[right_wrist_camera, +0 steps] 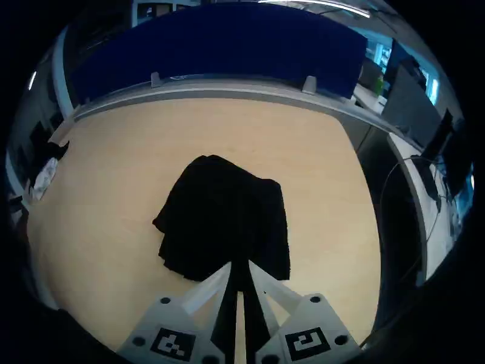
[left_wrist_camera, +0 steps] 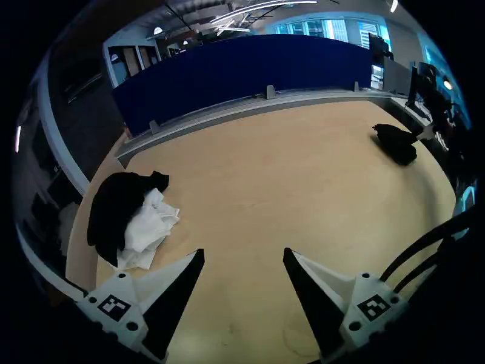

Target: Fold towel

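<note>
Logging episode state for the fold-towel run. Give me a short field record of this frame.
surface: wooden table
black towel: rumpled, lying mid-table
left gripper: open, over the table, holding nothing
right gripper: shut on the towel's near edge
cloth pile: black and white, near the table's edge
fold: none visible yet

Dim overall; ceiling strip lights [left_wrist_camera: 260, 7] glare; strong fisheye edge bending; focus sharp.

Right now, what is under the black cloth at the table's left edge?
A crumpled white cloth sticks out from under the black cloth; whatever else lies beneath is covered.
</note>
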